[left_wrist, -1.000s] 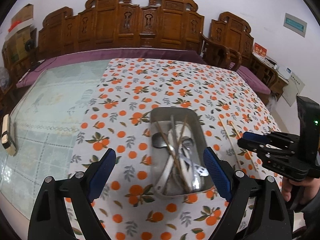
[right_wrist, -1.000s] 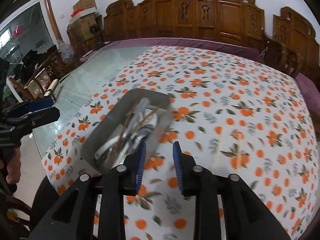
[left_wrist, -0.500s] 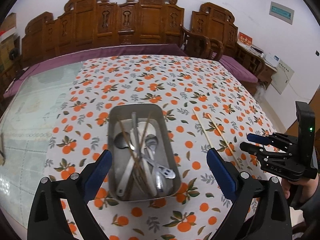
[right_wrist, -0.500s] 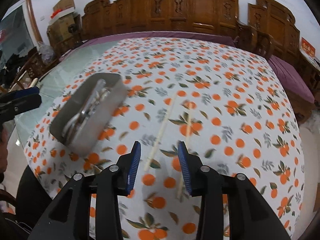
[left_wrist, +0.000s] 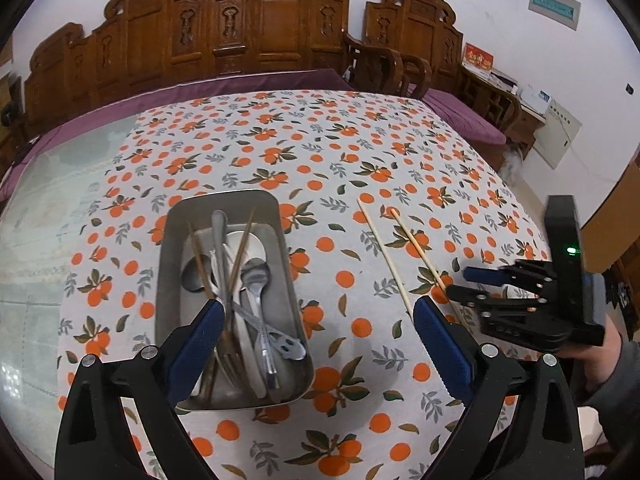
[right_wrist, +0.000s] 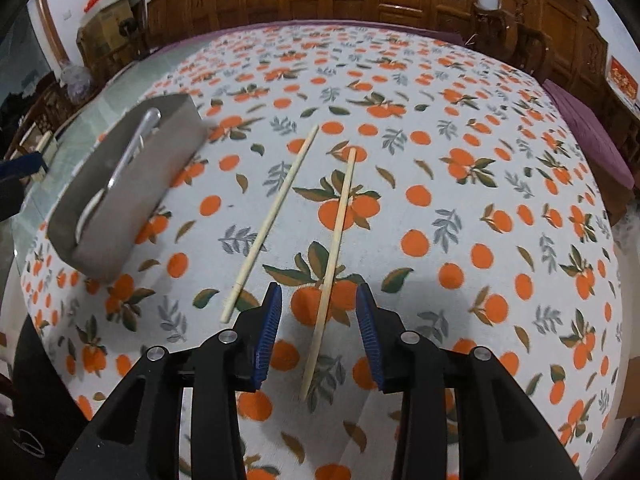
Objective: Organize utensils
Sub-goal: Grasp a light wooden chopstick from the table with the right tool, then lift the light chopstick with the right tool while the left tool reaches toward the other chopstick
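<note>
A steel tray holds several spoons, a fork and dark chopsticks on the orange-print tablecloth. My left gripper hangs wide open above the tray's near right part, with nothing between its fingers. Two pale wooden chopsticks lie loose on the cloth to the right of the tray. My right gripper is low over their near ends. Its jaws straddle the right chopstick and are closing, with the pads still clear of it. In the left wrist view the right gripper shows beside both chopsticks.
Carved wooden chairs with a purple cushion line the far side. Bare glass tabletop lies left of the cloth. The table's right edge drops off near a hand holding the right gripper. Cardboard boxes stand at the back left.
My right gripper swung from the tray over to the loose chopsticks and sank, so one chopstick now lies between its jaws. The left gripper drifted right and slightly down over the tray.
</note>
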Available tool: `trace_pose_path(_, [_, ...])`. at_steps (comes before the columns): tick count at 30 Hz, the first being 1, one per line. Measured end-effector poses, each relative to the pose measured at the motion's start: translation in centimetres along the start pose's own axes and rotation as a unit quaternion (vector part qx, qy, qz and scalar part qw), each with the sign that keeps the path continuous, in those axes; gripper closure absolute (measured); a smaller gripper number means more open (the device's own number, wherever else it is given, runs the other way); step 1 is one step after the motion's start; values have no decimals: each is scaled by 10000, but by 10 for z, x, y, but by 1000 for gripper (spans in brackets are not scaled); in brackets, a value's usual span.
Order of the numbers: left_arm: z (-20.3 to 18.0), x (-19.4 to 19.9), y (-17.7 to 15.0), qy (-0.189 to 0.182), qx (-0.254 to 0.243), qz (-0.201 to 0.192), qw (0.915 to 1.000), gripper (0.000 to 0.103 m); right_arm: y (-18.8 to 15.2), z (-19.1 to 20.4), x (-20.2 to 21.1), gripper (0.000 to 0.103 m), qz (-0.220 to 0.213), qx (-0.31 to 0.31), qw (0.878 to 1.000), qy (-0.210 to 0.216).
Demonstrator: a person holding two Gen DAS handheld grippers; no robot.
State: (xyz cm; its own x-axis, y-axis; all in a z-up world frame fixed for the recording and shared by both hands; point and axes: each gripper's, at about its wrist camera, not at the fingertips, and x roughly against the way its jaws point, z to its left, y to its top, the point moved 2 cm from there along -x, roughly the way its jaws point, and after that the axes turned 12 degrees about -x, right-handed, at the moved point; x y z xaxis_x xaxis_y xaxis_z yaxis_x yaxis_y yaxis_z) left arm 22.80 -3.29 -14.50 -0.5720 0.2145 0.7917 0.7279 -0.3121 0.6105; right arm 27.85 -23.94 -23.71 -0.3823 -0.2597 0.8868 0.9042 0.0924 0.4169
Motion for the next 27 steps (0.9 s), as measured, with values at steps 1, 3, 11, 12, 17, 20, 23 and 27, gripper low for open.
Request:
trace_pose_path(1, [-2,-1,0,2,-12,17,10000,11,2,1,-4,69,39,28,10000,-31])
trace_pose_path(3, [-4,-4,0,-6,-27,50,10000,11,6,1,-12,69,93,53,9999,-126])
trace_pose_path(11, [-12,-12,0,-26,-98,149,9998,11,17,-6,-25,85,196,97,9992,-335])
trace_pose_path(12, [-13,-13,0,-28,-107,156,9998,11,17,-8,-25,88,212,126,9990,-364])
trace_pose_path(17, [-19,-22,3,-77,-131,200,9997,11,14,-19,-21,97,300,119,9987,-397])
trace_pose_path(20, [-23,-28,3,-110,-136,233,9996,11,8,-25,-17,97,331,152,9983,-461])
trace_pose_path(23, [-30,-35,5,-146,-197,264,9994,11,1,-31,-12,97,349,179,9979,-518])
trace_pose_path(27, [-38,-42,8,-193,-263,295,9990,11,-7,-39,-7,97,362,141,9980,-497])
